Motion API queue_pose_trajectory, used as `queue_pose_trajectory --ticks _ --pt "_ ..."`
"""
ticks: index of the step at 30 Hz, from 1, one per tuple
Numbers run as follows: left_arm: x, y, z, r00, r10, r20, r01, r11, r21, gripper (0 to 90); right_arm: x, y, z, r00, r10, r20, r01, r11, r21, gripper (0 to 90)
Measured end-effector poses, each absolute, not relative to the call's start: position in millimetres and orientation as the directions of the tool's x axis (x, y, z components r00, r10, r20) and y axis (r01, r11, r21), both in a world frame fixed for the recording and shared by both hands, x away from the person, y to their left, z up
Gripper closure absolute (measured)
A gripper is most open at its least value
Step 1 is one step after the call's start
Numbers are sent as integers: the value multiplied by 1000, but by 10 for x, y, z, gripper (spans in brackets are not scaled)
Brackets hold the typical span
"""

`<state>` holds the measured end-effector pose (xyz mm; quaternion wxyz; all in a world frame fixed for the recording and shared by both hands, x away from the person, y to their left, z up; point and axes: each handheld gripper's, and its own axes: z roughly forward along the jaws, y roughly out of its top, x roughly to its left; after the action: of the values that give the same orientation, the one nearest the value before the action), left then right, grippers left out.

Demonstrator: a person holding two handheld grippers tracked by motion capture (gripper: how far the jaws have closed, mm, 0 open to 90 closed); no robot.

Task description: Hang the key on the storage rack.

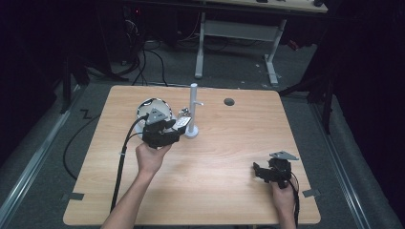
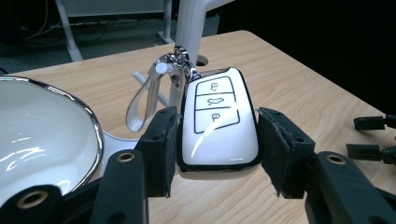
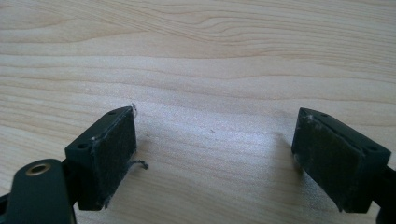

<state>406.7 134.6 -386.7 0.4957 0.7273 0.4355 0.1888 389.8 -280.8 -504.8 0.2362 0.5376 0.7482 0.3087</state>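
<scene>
We had the glossy white car key fob with three black-outlined buttons (image 2: 218,123) clamped between the jaws of the left tool (image 1: 177,125), lifted off the pale wooden worktop (image 1: 224,157) and held just beside the white upright post on its round base (image 1: 193,110). The pads pressed on the fob's two long edges near its lower end. Its long axis ran away from the tool, roughly along the jaws, button face up, and the end with the chrome key ring and white loop strap (image 2: 154,88) pointed toward the post. In the left gripper view the ring sat close against the post, though we could not tell whether it had caught on the small side peg (image 1: 199,103). The shiny white round dish with a chrome rim (image 1: 152,107) lay just to the left of the tool.

We judged the pick-up as done and the hanging as the part left: the ring looked to need guiding over the peg before the jaws could let go.

The right tool (image 1: 261,172) rested low near the worktop's right front corner, its jaws wide apart with bare wood between them
</scene>
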Motion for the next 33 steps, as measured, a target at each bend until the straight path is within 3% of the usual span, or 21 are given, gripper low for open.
queue_pose_trajectory --ticks 33 --pt "4218 1310 -4100 496 858 -133 487 -148 861 495 3898 -2807 -5048 -310 951 -21 659 230 716 140"
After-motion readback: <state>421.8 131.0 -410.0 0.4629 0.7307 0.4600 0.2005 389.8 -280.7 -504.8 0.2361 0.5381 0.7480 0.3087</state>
